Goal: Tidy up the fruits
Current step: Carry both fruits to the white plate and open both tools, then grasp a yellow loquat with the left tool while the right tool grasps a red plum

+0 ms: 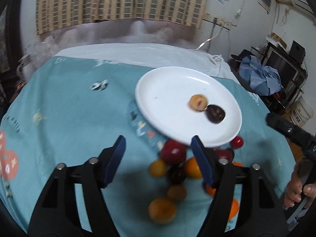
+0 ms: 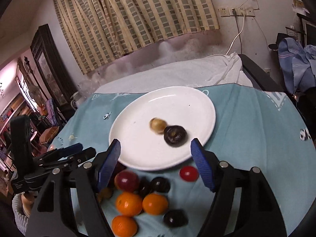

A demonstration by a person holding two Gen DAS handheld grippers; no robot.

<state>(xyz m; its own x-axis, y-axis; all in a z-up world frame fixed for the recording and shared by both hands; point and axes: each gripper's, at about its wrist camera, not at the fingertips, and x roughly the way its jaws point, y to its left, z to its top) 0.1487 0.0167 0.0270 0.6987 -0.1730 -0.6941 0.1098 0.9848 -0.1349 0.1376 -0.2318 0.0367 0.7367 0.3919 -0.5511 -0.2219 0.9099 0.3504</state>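
Note:
A white plate [image 1: 169, 90] [image 2: 138, 148] lies on the teal cloth and holds a tan fruit [image 1: 198, 102] [image 2: 157, 125] touching a dark fruit [image 1: 215, 114] [image 2: 175, 135]. In front of the plate lies a pile of loose fruit: a red apple [image 1: 173, 151] [image 2: 126, 180], oranges [image 1: 192, 167] [image 2: 155, 204], dark fruits [image 2: 160, 184] and a small red fruit [image 1: 237, 141] [image 2: 189, 173]. My left gripper [image 1: 159, 156] is open and empty over the pile's left side. My right gripper [image 2: 155, 161] is open and empty above the pile at the plate's near rim.
The teal cloth [image 1: 69, 108] covers a round table with a white cloth [image 2: 187, 71] at the back. A curtain and a wall stand behind. Blue clothes [image 1: 262, 79] lie on furniture at the right. The left gripper also shows in the right wrist view [image 2: 65, 152].

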